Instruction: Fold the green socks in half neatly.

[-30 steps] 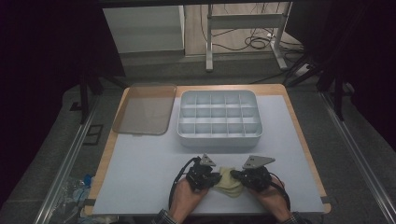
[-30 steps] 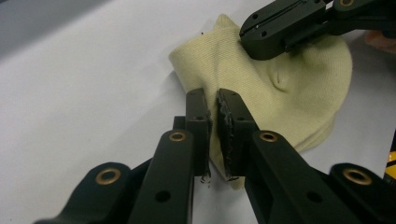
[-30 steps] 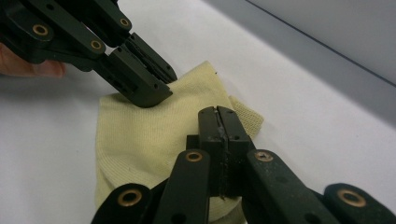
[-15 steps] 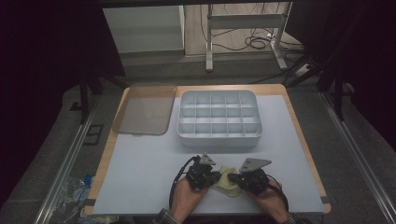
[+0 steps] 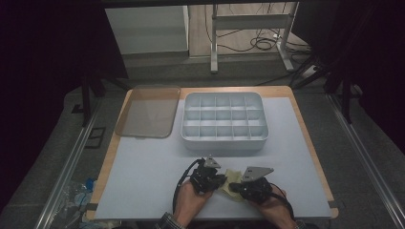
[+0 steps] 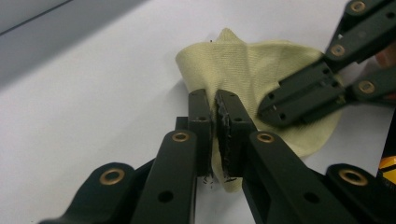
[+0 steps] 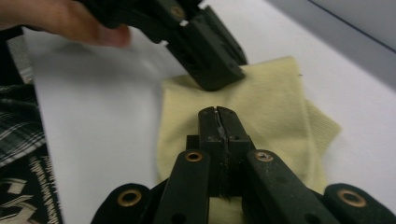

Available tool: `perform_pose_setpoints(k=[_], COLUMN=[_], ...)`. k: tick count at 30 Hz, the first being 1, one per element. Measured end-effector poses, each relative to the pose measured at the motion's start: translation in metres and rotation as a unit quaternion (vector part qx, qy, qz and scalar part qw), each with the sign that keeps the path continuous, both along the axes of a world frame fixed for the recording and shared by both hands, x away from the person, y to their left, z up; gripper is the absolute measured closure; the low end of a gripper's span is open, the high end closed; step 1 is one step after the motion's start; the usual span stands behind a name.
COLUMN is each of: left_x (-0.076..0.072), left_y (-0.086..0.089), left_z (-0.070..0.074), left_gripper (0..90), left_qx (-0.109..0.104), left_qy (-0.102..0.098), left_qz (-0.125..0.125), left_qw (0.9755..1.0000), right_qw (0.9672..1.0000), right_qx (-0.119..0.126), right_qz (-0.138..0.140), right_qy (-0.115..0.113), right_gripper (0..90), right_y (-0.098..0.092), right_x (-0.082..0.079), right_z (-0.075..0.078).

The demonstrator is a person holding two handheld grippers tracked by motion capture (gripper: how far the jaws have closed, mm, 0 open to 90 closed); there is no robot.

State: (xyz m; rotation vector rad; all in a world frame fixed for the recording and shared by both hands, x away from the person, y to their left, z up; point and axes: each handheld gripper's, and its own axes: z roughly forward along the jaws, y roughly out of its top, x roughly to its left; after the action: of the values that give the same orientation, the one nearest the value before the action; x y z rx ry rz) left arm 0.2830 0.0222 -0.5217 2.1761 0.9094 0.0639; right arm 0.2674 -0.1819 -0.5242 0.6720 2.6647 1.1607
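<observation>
I had the left gripper (image 6: 215, 105) clenched on the yellow cloth (image 6: 261, 65), and the right gripper (image 7: 218, 116) clenched on its other edge, on the table (image 5: 153, 162).

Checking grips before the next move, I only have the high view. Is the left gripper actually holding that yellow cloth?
Observer: Yes. In the left gripper view the left gripper has its jaws shut on an edge of the yellow cloth, a fold pinched between them.
Operator: And the right one?
Observer: The right gripper has its jaws closed with only a thin seam between them, lying over the cloth; fabric seems caught at their base.
Operator: Is the cloth flat?
Observer: No. The right gripper view shows it doubled, a ribbed lower layer sticking out at the side.
</observation>
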Motion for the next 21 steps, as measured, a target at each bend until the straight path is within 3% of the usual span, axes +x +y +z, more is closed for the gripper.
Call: perform_pose_setpoints(k=[7,15,21], left_x=[0.001,-0.01,-0.015], left_y=[0.0,0.011,0.012], left_z=[-0.001,-0.006,-0.012], left_gripper=[83.7,72.1,72.8], left_qx=[0.0,0.007,-0.011], left_qy=[0.0,-0.001,0.008], left_qz=[-0.002,0.005,0.004], left_qw=[1.0,1.0,0.9999], right_qw=[0.9999,0.9999,0.9999], right_qx=[0.0,0.002,0.004], right_qz=[0.013,0.013,0.01], right_qy=[0.006,0.007,0.007], right_gripper=[89.2,89.3,89.3], right_y=[0.003,0.001,0.001], right_x=[-0.006,-0.005,-0.005], right_z=[-0.001,-0.003,-0.003])
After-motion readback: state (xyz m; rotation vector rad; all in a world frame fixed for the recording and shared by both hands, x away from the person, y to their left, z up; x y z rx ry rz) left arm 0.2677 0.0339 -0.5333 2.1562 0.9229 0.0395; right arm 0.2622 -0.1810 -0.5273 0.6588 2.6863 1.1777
